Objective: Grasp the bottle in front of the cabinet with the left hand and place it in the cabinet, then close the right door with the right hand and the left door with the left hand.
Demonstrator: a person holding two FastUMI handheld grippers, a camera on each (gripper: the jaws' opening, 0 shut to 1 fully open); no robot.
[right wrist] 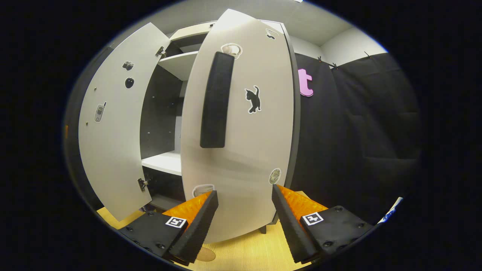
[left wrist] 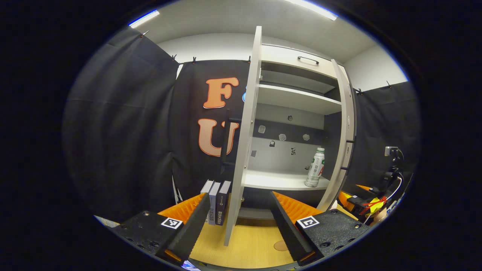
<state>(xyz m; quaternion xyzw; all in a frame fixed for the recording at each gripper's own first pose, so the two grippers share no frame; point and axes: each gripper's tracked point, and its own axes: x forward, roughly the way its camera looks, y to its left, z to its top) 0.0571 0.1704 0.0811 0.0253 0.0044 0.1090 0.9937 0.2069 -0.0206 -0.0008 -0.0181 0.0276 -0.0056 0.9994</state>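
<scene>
A white bottle [left wrist: 315,167] with a green cap stands upright on the lower shelf [left wrist: 278,180] of the cabinet, toward its right side. In the left gripper view, my left gripper [left wrist: 241,212] is open and holds nothing, low in front of the left door [left wrist: 246,131], which stands wide open and edge-on. The right door [right wrist: 241,124], with a black handle [right wrist: 216,99] and a cat sticker, stands partly swung in, close before my right gripper [right wrist: 244,210]. That gripper is open, its fingertips just short of the door's lower face. The left door [right wrist: 113,120] hangs open at the left.
Three books [left wrist: 216,201] stand upright on the wooden table [left wrist: 256,244] left of the cabinet. The right gripper [left wrist: 356,197] and a hand sit low beside the right door [left wrist: 348,124]. An upper shelf [left wrist: 297,98] spans the cabinet. Black cloth walls surround it.
</scene>
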